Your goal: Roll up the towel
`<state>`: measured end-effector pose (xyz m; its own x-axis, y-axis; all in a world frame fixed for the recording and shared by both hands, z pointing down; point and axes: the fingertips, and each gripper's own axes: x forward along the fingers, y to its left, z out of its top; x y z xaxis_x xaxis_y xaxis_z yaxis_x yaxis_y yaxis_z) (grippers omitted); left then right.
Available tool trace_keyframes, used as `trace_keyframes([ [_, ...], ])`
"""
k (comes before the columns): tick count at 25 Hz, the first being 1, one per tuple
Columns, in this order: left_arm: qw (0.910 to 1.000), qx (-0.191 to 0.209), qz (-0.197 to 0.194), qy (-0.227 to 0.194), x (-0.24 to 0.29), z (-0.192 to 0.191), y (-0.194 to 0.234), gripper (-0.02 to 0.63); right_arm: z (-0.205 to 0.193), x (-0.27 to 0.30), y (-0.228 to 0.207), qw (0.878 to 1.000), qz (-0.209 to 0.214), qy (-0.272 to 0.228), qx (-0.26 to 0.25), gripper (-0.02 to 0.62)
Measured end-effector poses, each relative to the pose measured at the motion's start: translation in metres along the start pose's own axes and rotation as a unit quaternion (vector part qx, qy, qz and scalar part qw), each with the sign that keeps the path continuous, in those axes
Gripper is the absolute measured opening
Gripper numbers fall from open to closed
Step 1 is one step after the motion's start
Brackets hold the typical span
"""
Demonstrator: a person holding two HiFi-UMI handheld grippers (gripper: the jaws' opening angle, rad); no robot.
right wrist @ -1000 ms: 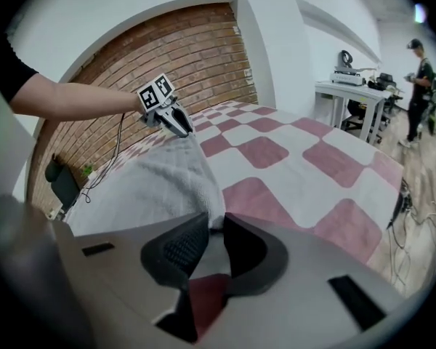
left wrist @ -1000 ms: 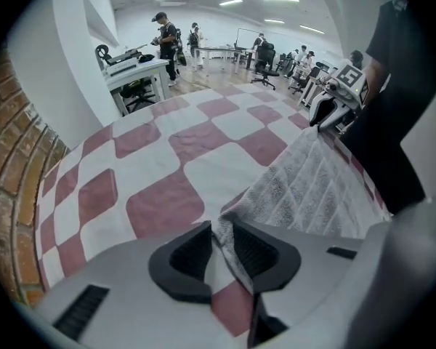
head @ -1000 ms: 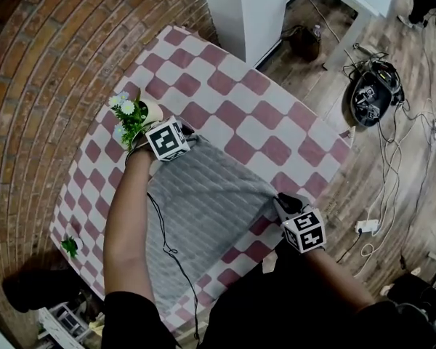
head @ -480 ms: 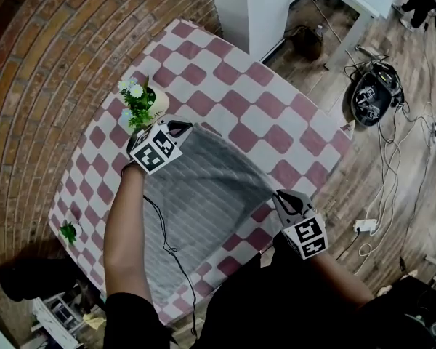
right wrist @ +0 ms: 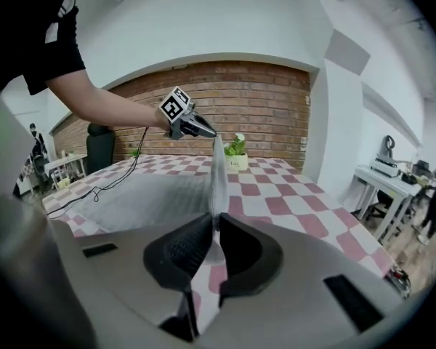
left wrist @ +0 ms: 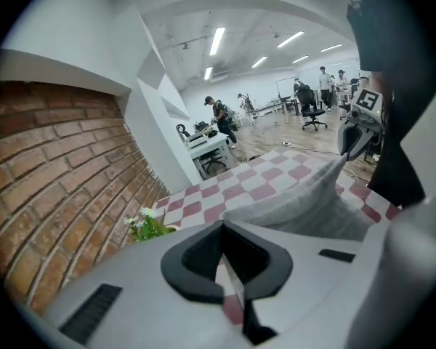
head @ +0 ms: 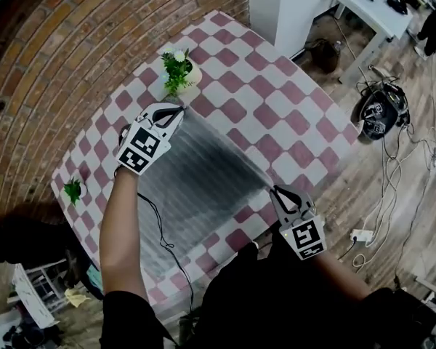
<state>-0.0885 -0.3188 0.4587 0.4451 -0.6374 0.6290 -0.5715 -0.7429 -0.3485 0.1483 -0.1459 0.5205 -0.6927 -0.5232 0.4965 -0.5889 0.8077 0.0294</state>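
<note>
- Towel (head: 192, 187): the near end is laid flat on the checked surface (head: 276, 100), on the side farthest from the flower pot (head: 180, 71). The far end is lifted.
- Right gripper (head: 277, 192): clenched on the far-right towel corner, well apart from the flower pot. Its jaws have just been closing, and cloth is pinched between them.
- Left gripper (head: 176, 112): clamped shut on the far-left corner, just on the near side of the flower pot.
- The held edge is stretched taut between the two corners, clear of the surface.
- Step judged: start of the roll. Both corners should be carried away from the flower pot at equal height and pace. The edge should then be tucked under tightly so a firm core is formed.
- Long axis judged to run from the flower pot side toward the person. The roll should be kept parallel to the held short edge, or a cone is likely.
</note>
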Motion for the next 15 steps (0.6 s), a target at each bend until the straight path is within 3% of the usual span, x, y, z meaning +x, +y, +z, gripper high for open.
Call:
trace_keyframes([
  [4,0.999,-0.018,0.04,0.0,-0.063,-0.018,-0.008,-0.003,0.02,-0.005,0.052,0.998,0.031,-0.028,-0.04,0.032],
  [8,0.9962,-0.02,0.08,0.029,-0.119,-0.045,-0.015,-0.003,0.038,-0.006,0.113,0.992,0.095,-0.054,-0.065,0.032],
  [15,0.9843,-0.068,0.135,0.09,-0.199,-0.11,-0.009,-0.005,0.067,0.009,0.213,0.958,0.258,-0.078,-0.098,0.032],
])
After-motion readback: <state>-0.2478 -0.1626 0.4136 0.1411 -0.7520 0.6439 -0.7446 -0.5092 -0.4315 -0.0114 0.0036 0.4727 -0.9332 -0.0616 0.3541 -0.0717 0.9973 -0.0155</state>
